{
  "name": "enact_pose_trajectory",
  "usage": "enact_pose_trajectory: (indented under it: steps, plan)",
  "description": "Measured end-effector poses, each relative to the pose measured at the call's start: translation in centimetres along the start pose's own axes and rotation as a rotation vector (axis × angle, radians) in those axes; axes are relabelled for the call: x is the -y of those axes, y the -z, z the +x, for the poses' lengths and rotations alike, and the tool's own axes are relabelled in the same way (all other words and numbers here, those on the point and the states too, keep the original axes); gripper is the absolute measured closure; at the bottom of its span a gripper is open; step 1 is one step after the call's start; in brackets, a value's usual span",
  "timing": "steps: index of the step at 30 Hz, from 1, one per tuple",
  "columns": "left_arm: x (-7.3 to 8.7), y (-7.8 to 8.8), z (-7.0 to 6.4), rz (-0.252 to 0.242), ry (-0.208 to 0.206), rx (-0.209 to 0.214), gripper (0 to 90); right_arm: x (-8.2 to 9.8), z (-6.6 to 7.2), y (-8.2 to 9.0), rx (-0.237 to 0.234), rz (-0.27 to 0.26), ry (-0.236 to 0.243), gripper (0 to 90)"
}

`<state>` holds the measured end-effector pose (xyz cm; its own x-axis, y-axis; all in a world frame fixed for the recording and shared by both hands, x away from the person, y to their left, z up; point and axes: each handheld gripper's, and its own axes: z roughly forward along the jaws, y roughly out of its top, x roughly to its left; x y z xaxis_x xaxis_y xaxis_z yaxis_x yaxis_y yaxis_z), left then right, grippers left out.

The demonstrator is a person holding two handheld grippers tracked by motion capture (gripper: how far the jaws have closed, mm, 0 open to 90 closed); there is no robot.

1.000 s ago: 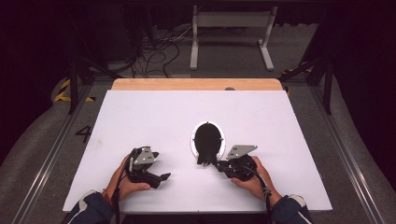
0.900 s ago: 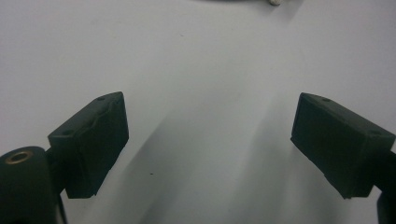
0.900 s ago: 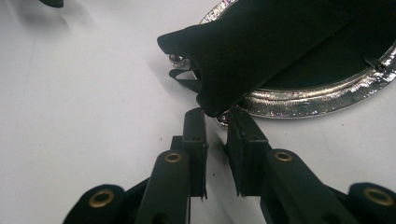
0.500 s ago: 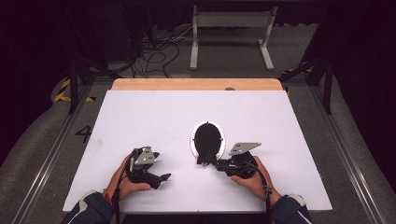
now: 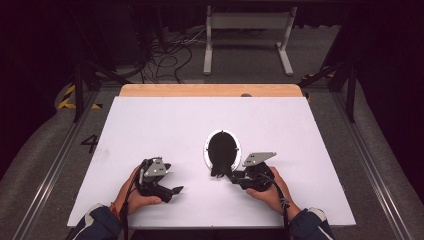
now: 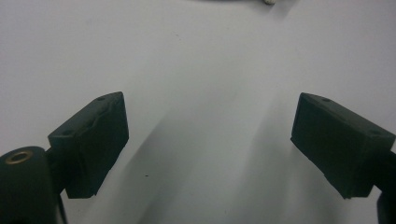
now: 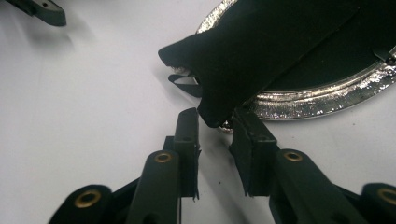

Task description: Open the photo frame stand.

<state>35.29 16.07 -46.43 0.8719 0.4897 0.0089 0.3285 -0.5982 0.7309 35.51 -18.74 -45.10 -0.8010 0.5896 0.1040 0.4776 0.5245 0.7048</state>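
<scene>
A black cloth pouch point(image 5: 222, 149) lies on an oval tray with a silver rim point(image 5: 205, 152) near the middle of the white table. In the right gripper view the pouch point(image 7: 271, 46) hangs over the rim point(image 7: 322, 100), with its lower corner pointing at me. My right gripper point(image 5: 228, 176) point(image 7: 215, 125) sits at that corner. Its jaws have just been opening, and the corner tip stands between them with a gap on each side. My left gripper point(image 5: 173, 180) point(image 6: 210, 135) rests to the left, open wide over bare table.
The white table top point(image 5: 165, 125) has a wooden strip point(image 5: 210, 90) along its far edge. Beyond it are a dark floor with cables point(image 5: 165, 55) and a white stand point(image 5: 247, 30). A jaw of the left gripper point(image 7: 42, 11) shows in the right gripper view.
</scene>
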Motion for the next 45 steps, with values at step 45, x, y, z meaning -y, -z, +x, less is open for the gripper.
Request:
enact_pose_trajectory:
  steps: [45]
  plan:
    - [-0.3,-0.9,-0.1,0.023,-0.009,0.024,11.9,-1.1,-0.5,-0.4,-0.066,-0.061,-0.132,74.4]
